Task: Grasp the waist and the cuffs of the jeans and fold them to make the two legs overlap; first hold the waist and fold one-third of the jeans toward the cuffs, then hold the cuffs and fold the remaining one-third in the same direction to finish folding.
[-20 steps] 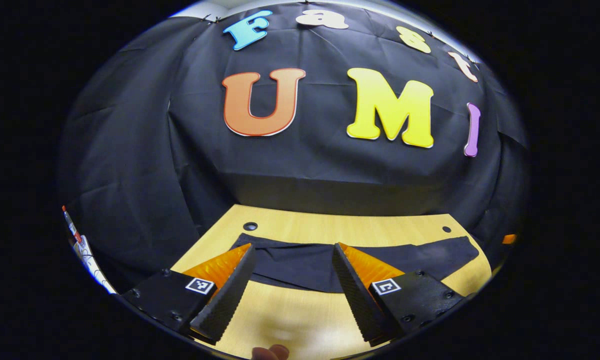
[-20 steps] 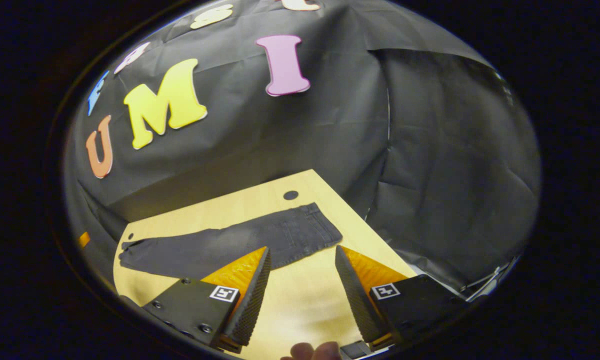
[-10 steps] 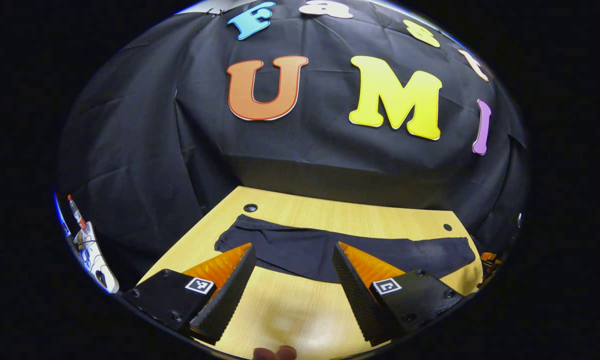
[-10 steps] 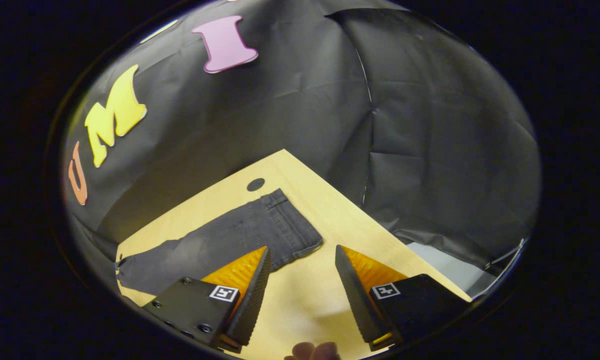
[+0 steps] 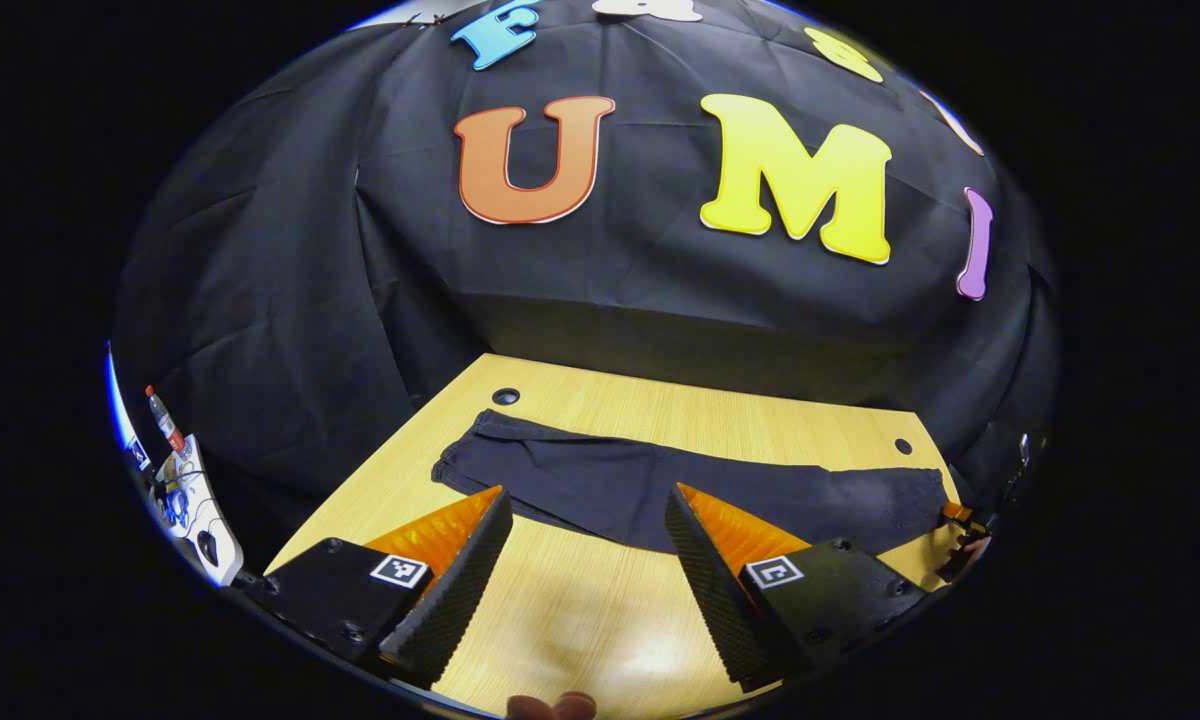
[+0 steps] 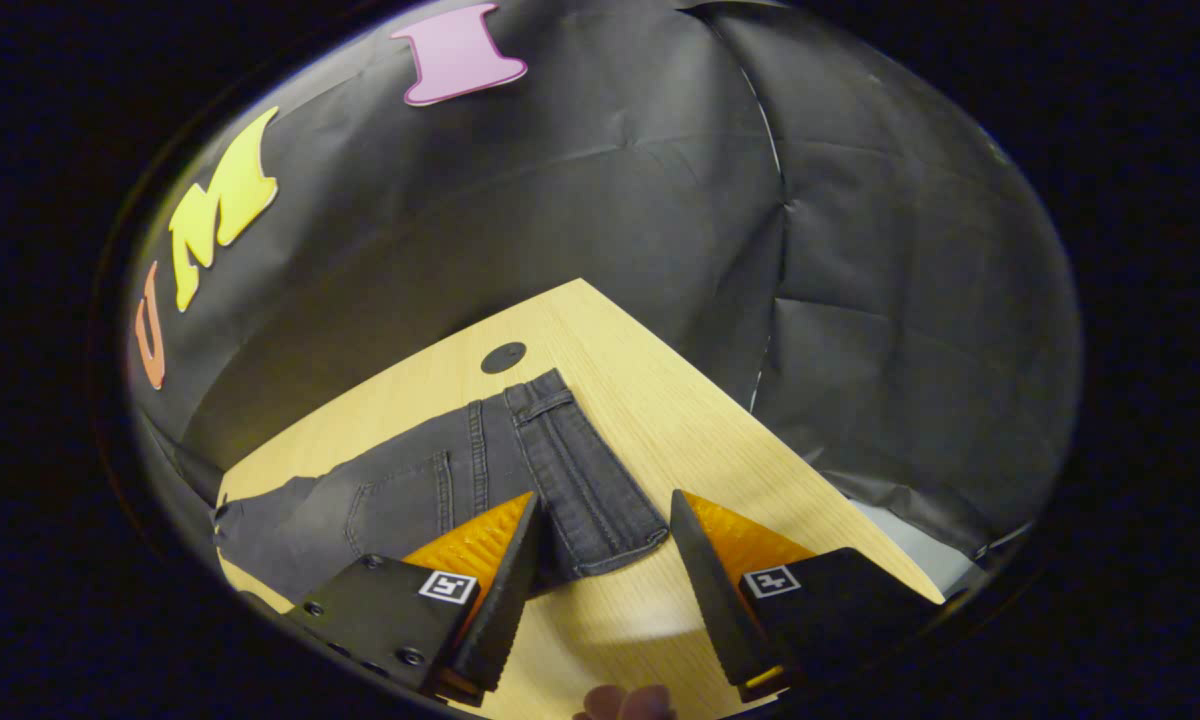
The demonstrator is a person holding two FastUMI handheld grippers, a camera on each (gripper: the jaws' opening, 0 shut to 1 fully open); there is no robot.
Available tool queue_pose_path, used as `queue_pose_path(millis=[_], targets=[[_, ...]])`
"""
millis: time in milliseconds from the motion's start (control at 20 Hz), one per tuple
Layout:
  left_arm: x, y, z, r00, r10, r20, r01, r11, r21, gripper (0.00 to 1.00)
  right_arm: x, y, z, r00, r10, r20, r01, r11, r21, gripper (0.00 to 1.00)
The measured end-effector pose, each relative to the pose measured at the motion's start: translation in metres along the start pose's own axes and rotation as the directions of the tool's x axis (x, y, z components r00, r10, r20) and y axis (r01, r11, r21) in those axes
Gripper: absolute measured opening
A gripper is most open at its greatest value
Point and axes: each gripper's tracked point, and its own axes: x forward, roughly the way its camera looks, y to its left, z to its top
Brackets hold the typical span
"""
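Jaws wide apart on both, gripping nothing: left gripper (image 5: 585,590), right gripper (image 6: 600,590). One pair of jeans (image 5: 680,485) flat along table (image 5: 580,620), legs overlapped. Left poised above leg span; right above waist (image 6: 585,480), near table corner.

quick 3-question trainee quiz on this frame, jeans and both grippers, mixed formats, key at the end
1. True or false: the right gripper is clamped on the jeans.
2. Which end of the jeans lies nearest the right gripper: A) waist B) cuffs C) knee?
3. Fill in: the left gripper has its jaws ____ above the table.

Key: 1 false, its jaws stand open, short of the cloth. 2 A. 3 open.
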Motion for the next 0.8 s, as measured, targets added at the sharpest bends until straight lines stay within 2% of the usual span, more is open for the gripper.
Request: queue_pose_path(millis=[300, 350, 400, 450, 550, 600, 700, 800], targets=[[0.003, 0.000, -0.013, 0.999, -0.008, -0.035, 0.007, 0.999, -0.039, 0.99, 0.008, 0.005, -0.002, 0.998, 0.064, -0.012, -0.065, 0.994, -0.090, 0.81], [0.004, 0.001, -0.016, 0.999, -0.008, -0.045, 0.005, 0.999, -0.050, 0.99, 0.008, 0.004, -0.003, 0.998, 0.060, -0.015, -0.062, 0.991, -0.119, 0.74], [0.005, 0.001, -0.016, 0.999, -0.009, -0.050, 0.006, 0.998, -0.063, 0.99, 0.012, 0.004, -0.004, 0.998, 0.062, -0.013, -0.063, 0.989, -0.132, 0.79], [0.006, 0.001, -0.018, 0.998, -0.011, -0.056, 0.007, 0.997, -0.074, 0.99, 0.012, 0.010, -0.007, 0.996, 0.083, -0.028, -0.086, 0.990, -0.114, 0.74], [0.007, 0.004, -0.019, 0.998, -0.011, -0.058, 0.006, 0.996, -0.087, 0.99, 0.009, 0.016, -0.008, 0.996, 0.082, -0.040, -0.085, 0.992, -0.098, 0.50], [0.007, 0.005, -0.019, 0.998, -0.012, -0.057, 0.007, 0.996, -0.089, 0.99, 0.011, 0.017, -0.010, 0.995, 0.084, -0.052, -0.089, 0.991, -0.097, 0.49], [0.006, 0.008, -0.016, 0.999, -0.010, -0.049, 0.006, 0.995, -0.095, 0.99, 0.007, 0.019, -0.010, 0.995, 0.074, -0.067, -0.080, 0.992, -0.093, 0.31], [0.006, 0.015, -0.015, 0.999, -0.008, -0.044, 0.003, 0.994, -0.111, 0.99, 0.008, 0.022, -0.007, 0.995, 0.053, -0.084, -0.057, 0.998, -0.041, 0.14]])
